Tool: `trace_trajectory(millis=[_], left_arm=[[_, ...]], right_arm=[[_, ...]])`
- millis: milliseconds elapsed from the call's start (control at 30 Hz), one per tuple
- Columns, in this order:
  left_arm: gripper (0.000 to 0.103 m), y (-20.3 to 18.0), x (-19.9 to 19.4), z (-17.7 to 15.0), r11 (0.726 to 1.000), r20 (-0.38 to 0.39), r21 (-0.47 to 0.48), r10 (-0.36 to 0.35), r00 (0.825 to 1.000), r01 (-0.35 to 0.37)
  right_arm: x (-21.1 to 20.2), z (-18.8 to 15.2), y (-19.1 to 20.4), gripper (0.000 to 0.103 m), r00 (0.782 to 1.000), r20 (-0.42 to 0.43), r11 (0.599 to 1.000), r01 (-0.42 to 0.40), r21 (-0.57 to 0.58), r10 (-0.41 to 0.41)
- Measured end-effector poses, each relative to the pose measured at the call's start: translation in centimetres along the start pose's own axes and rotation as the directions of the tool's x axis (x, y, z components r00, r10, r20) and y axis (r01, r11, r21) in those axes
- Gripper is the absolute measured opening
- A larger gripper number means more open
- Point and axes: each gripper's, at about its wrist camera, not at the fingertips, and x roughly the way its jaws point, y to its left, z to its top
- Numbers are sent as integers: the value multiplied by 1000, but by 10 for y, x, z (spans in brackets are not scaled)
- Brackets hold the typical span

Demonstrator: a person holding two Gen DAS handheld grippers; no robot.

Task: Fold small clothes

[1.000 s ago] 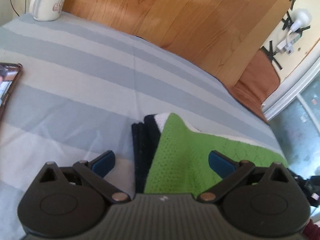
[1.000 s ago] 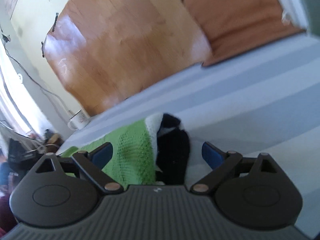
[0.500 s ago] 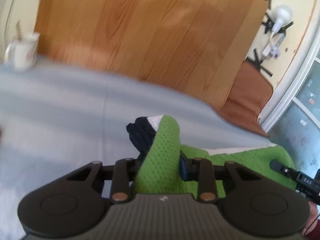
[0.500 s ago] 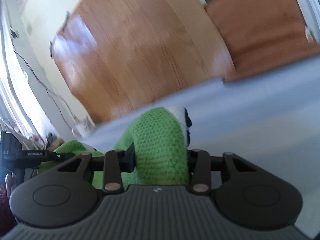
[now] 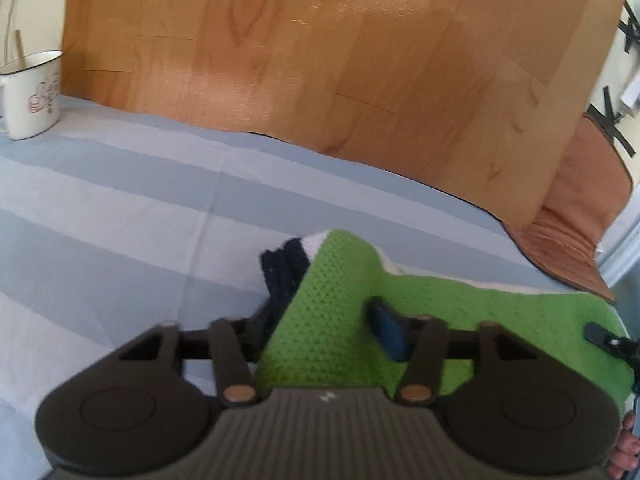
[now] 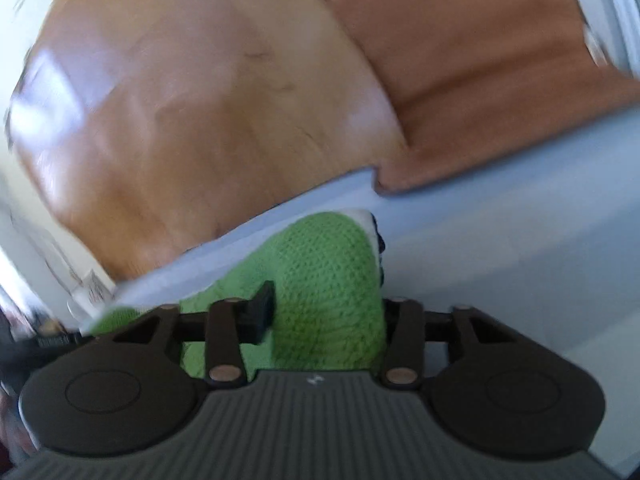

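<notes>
Knitted garment (image 5: pixel 336 300), green with a white band and a dark navy edge, was seen lying on a surface covered by a blue-and-grey striped cloth (image 5: pixel 120 208), with both ends raised off it.

Left wrist view, left to right: a white enamel mug (image 5: pixel 32 96) with a stick in it was noted at the far left edge of the striped cloth, well apart from the garment. A wooden panel (image 5: pixel 320 60) was seen upright behind the cloth. The left tongs (image 5: pixel 320 332) were found closed on a bunched fold of the garment; the blue pad (image 5: pixel 386 332) on one finger was seen pressed against the green knit, and the other finger was hidden by the fabric. The rest of the garment was observed trailing away to the right. A brown cushion (image 5: pixel 580 208) was recorded at the far right, beside the panel.

Right wrist view (blurred), left to right: the wooden panel (image 6: pixel 180 120) was recorded at left and the brown cushion (image 6: pixel 480 80) at right. The right tongs (image 6: pixel 324 316) were found clamped on another bunched fold of the garment (image 6: pixel 328 280), with the knit humped up between the fingers and the striped cloth (image 6: pixel 520 260) beneath.
</notes>
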Motion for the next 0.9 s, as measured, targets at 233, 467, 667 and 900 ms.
trace_trajectory(millis=[233, 467, 667, 900], left_arm=[[52, 23, -57, 2, 993, 148, -122, 8, 989, 10], [16, -32, -44, -3, 971, 65, 24, -241, 968, 240], [5, -35, 3, -27, 972, -41, 27, -230, 972, 231], [50, 18, -50, 2, 924, 163, -123, -341, 926, 362]], right_arm=[[-58, -19, -34, 66, 997, 69, 968, -50, 246, 34], [-54, -44, 10, 63, 998, 56, 986, -12, 169, 2], [-51, -43, 38, 24, 997, 71, 986, 31, 165, -43], [-28, -50, 207, 24, 999, 25, 885, -25, -465, 41]])
